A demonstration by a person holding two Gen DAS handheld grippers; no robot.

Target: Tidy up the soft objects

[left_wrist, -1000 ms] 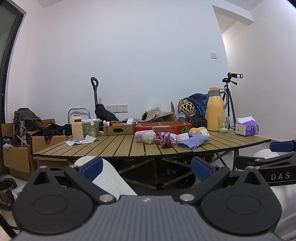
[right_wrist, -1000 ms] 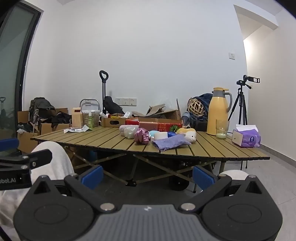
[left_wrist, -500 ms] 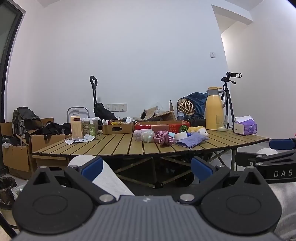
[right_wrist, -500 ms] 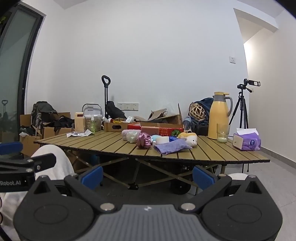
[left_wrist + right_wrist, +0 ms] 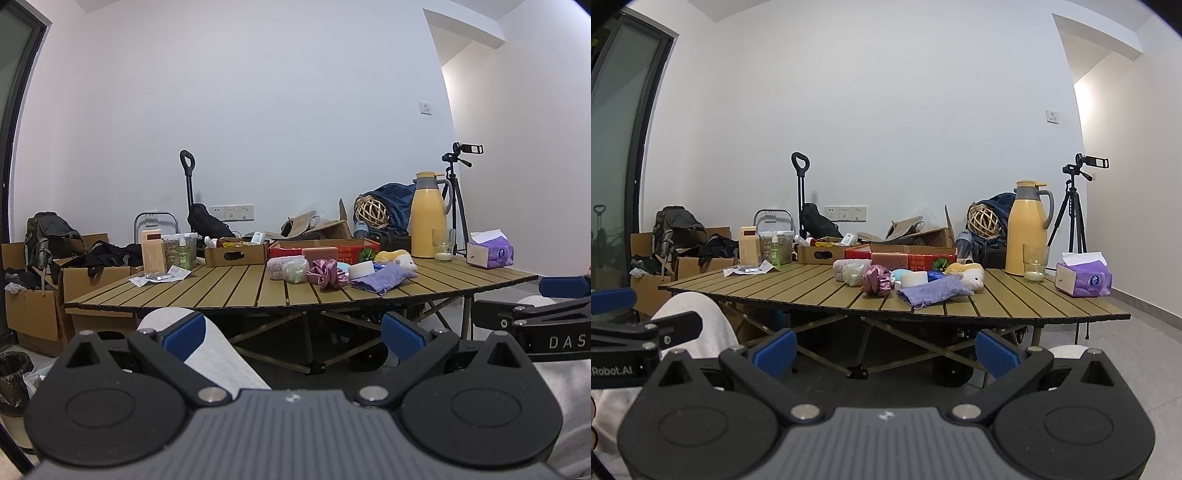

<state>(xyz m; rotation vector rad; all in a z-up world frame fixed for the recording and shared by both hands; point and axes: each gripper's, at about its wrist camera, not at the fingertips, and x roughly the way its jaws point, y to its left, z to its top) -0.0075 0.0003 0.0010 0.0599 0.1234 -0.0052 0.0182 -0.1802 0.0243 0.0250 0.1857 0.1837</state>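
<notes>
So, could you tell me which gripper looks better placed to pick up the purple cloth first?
Right, probably. The purple cloth lies at the table's near edge, almost centred ahead of the right gripper; for the left gripper it sits off to the right. Both have jaws open, still short of the table.

Soft objects [image 5: 905,282] cluster mid-table [image 5: 1015,306] (right claw [image 5: 884,349] empty).

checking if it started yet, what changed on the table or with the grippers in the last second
Nothing taken or let go. Both cameras dipped slightly, so the table sits a bit higher in view. The left gripper and right gripper stay open and empty; the soft things lie untouched.
</notes>
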